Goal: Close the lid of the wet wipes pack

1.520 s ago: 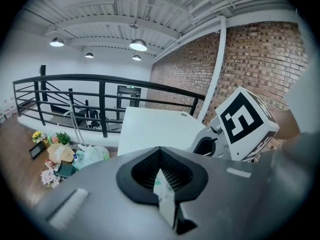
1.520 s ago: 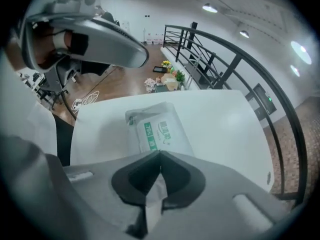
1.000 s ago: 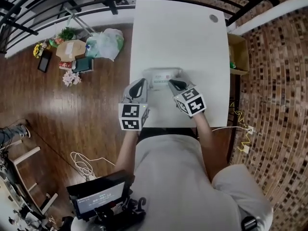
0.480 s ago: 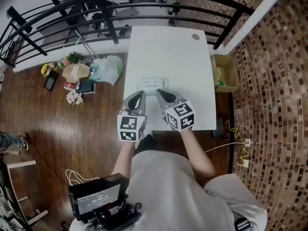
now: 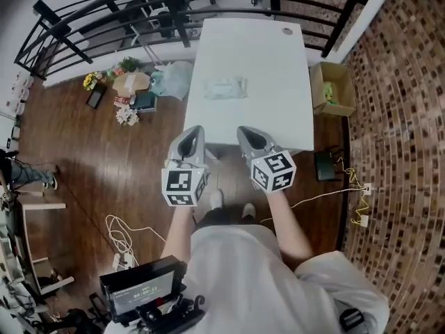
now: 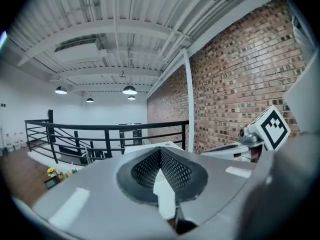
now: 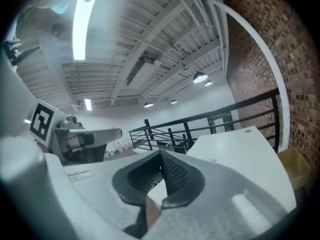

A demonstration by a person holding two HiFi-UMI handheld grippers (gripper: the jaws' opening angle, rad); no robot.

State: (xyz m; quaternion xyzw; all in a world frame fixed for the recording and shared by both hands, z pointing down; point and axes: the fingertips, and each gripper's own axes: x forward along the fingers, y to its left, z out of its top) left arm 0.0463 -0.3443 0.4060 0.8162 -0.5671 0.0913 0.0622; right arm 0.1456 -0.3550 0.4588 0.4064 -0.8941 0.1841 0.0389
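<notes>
The wet wipes pack (image 5: 224, 88) lies flat on the white table (image 5: 278, 61), at its left middle; its lid is too small to make out. Both grippers hang in the air in front of the table's near edge, well back from the pack. My left gripper (image 5: 194, 131) is shut with nothing in it; its meshed pads (image 6: 172, 170) meet at the tip. My right gripper (image 5: 245, 132) is shut and empty too, its pads (image 7: 175, 175) closed together. Each gripper view points out level over the table toward the railing, and neither shows the pack.
A black railing (image 5: 174, 9) runs behind the table. A cardboard box (image 5: 332, 89) stands on the floor at the table's right, by the brick wall (image 5: 403, 117). Bags and flowers (image 5: 135, 85) lie on the wooden floor at the left. Cables (image 5: 122, 235) trail near my feet.
Both grippers have drawn back from the pack toward my body and risen, off the table's near edge. The pack stays on the table, now far ahead of them.
</notes>
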